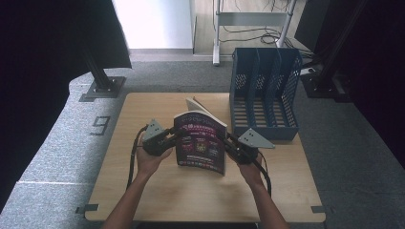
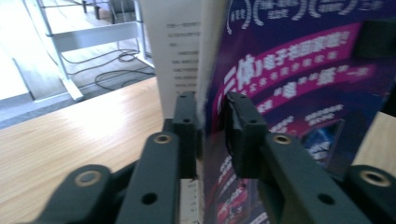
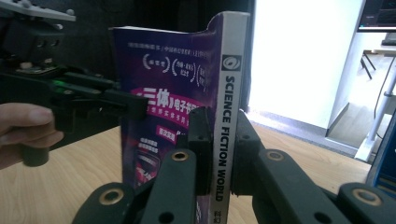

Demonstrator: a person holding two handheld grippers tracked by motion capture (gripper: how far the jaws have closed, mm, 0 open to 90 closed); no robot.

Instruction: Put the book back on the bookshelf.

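- Black jaws of the right hand-held gripper (image 3: 218, 140) are seen clamped on the spine of the book (image 3: 187, 116), one pad on each side of the printed spine; the grip is narrow and firm.
- Jaws of the left hand-held gripper (image 2: 212, 126) straddle the book's open edge. A slight gap is visible between the right-hand pad and the purple cover, so the book is judged not to be gripped on this side.
- The book (image 1: 200, 143) is held upright at the middle of the counter (image 1: 143, 191), between both hand-held grippers, with its pages fanned towards the far side.
- The blue file rack (image 1: 264, 93) stands at the far right of the counter, well apart from the book.
- Risk: with one side loose, the book is carried by the spine grip alone; it could pivot or sag about that point if the right hand is tilted.
- Risk: the cover could be creased or the pages caught if the left jaws are shut again off-centre.
- Risk: the fanned pages could snag on a rack divider if insertion is attempted.
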